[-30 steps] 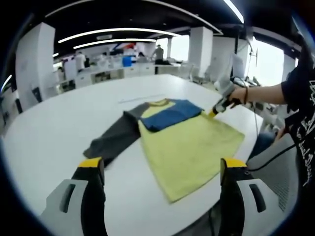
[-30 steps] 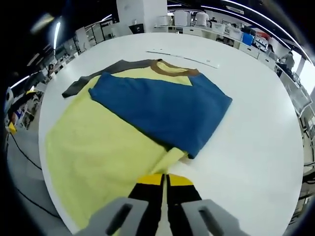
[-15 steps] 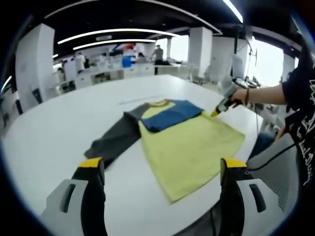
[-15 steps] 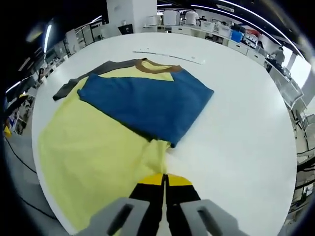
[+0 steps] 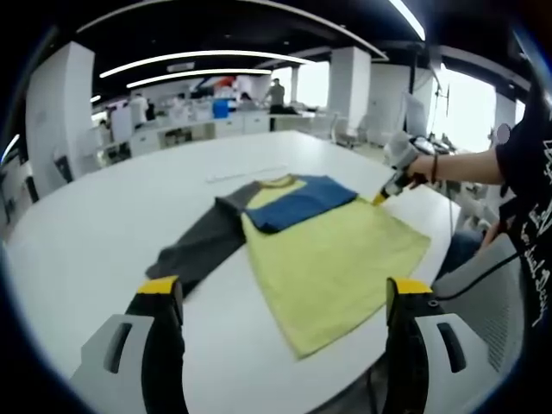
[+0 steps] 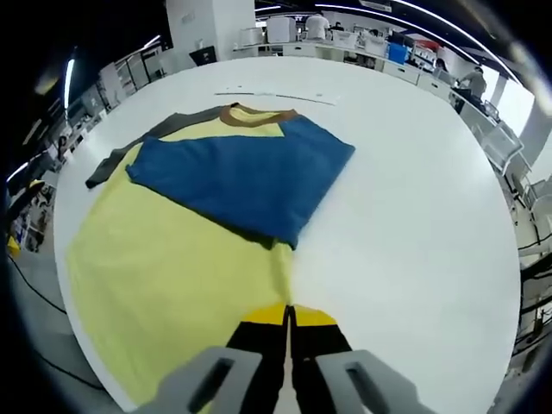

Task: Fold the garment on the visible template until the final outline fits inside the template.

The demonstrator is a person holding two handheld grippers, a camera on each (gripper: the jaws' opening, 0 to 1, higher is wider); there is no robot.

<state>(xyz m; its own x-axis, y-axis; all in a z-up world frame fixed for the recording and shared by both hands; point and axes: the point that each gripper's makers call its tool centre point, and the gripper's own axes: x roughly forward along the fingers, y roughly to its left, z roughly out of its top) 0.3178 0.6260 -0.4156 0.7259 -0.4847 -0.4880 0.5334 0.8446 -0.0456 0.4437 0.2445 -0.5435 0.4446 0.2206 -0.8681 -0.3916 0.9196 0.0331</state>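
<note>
Left claw: jaws stand wide apart, yellow tips up, nothing between them and nothing touching them. It hangs over the near edge of the white table. The shirt lies flat on the table straight ahead of it, apart from the jaws; the yellow body reaches closest to the claw, toward its right jaw. The grey sleeve stretches out ahead of the left jaw. The blue sleeve is folded across the chest, farther off, with the brown collar beyond it.

Right claw: jaws pressed together, only a thin slit between the yellow tips. The yellow edge of the shirt runs down to the tips. Whether cloth is pinched between them cannot be told; the tips cover the spot. In the left gripper view, this claw sits at the far right edge of the shirt, tips down at the cloth, held by a hand.

Ahead of the right claw, the blue sleeve lies folded over the yellow body, its corner just beyond the tips. The collar and grey sleeve are farther ahead, to the left. Bare table lies to the right of the claw.

A thin pale strip lies on the table beyond the collar.
</note>
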